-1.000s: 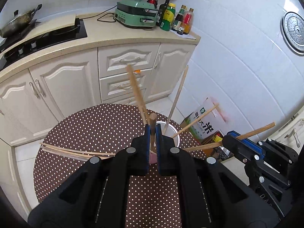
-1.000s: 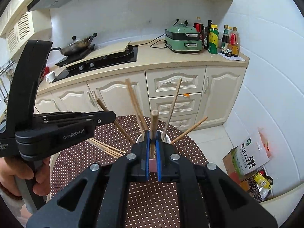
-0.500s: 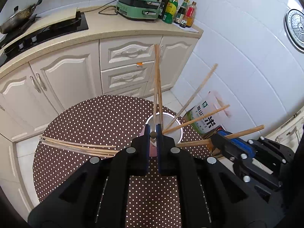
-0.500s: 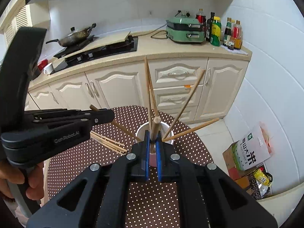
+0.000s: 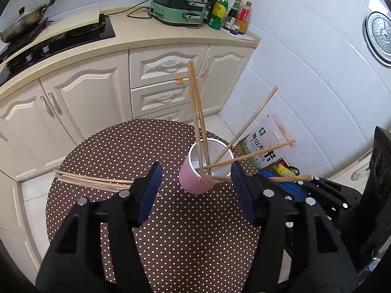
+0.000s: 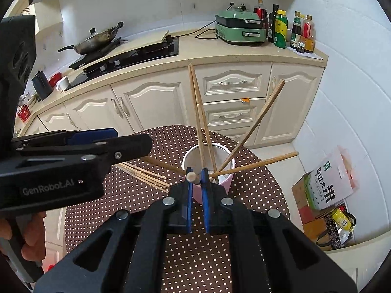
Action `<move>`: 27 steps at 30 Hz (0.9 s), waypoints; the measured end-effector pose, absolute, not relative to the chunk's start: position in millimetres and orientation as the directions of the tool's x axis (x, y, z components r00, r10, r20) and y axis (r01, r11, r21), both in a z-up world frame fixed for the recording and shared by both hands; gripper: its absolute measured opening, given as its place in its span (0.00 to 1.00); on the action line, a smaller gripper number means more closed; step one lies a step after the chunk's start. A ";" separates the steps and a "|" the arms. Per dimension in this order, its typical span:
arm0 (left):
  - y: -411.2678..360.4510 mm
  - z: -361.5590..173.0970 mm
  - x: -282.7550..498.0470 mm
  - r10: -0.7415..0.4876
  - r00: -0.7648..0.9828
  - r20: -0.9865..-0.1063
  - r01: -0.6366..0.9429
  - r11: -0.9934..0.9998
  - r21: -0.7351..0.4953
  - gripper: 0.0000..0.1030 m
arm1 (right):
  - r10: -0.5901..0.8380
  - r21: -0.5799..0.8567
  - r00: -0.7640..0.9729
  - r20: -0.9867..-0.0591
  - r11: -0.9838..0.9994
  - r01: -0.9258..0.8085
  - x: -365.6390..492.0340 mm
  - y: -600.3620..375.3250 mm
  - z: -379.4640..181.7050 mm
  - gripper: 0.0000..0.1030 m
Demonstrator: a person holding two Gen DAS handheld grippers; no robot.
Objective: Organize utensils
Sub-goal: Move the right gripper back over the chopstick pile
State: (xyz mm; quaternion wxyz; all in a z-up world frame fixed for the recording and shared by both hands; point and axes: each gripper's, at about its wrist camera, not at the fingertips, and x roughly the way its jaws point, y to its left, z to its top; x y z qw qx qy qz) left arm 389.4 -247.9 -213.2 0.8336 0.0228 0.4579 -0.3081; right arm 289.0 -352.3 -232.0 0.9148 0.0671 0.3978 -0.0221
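The chopsticks (image 5: pixel 198 112) are light, stiff wooden rods with little grip on them, so they roll and slide easily. They are best pinched near the thick upper end, squarely between the pads, and lowered tip first. Several already stand splayed in the pink cup (image 5: pixel 195 179), which sits on the dotted desk (image 5: pixel 117 151). The cup looks light and could tip if a stick levers on its rim. A small bundle of loose sticks (image 5: pixel 92 179) lies flat on the desk to the cup's left, still to be gathered.

The left gripper (image 5: pixel 196 183) has its jaws spread wide with nothing between the pads; the cup sits beyond them. The right gripper (image 6: pixel 197 179) has its jaws nearly together, with one chopstick (image 6: pixel 191 177) seen end-on between them, resting against the left pad with a thin gap on the other side. This stick reaches down toward the cup, and whether the pads still press on it I cannot tell.

A second ago the left jaws were pinched on a stick held above the cup. They have just been opening, and that stick now leans in the cup beside another. The right jaws have barely parted since then, and that gripper has sunk a little toward the cup.
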 end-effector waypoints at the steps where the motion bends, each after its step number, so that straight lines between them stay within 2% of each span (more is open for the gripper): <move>1: -245.4 -211.8 388.4 -0.493 0.395 -0.775 0.534 0.810 -0.243 0.59 | 0.013 0.106 0.683 -0.731 0.990 0.096 288.7 -351.5 -231.5 0.08; 4: -235.5 -207.1 384.7 -0.495 0.407 -0.768 0.529 0.813 -0.245 0.62 | 0.015 0.118 0.687 -0.726 0.988 0.103 285.1 -349.7 -228.9 0.10; 7: -224.1 -203.5 382.1 -0.493 0.418 -0.763 0.520 0.818 -0.244 0.63 | 0.010 0.126 0.696 -0.718 0.985 0.116 280.4 -347.5 -224.2 0.22; 10: -208.8 -200.0 379.6 -0.489 0.429 -0.759 0.509 0.825 -0.244 0.64 | 0.000 0.130 0.710 -0.705 0.983 0.128 273.1 -343.0 -217.7 0.27; 19: -142.1 -201.3 369.5 -0.460 0.463 -0.758 0.451 0.858 -0.245 0.64 | -0.011 0.139 0.742 -0.670 0.980 0.140 246.0 -310.1 -201.6 0.29; 27: -71.2 -225.2 369.1 -0.404 0.461 -0.790 0.339 0.903 -0.264 0.64 | 0.057 0.133 0.742 -0.668 0.990 0.044 241.7 -251.1 -201.2 0.30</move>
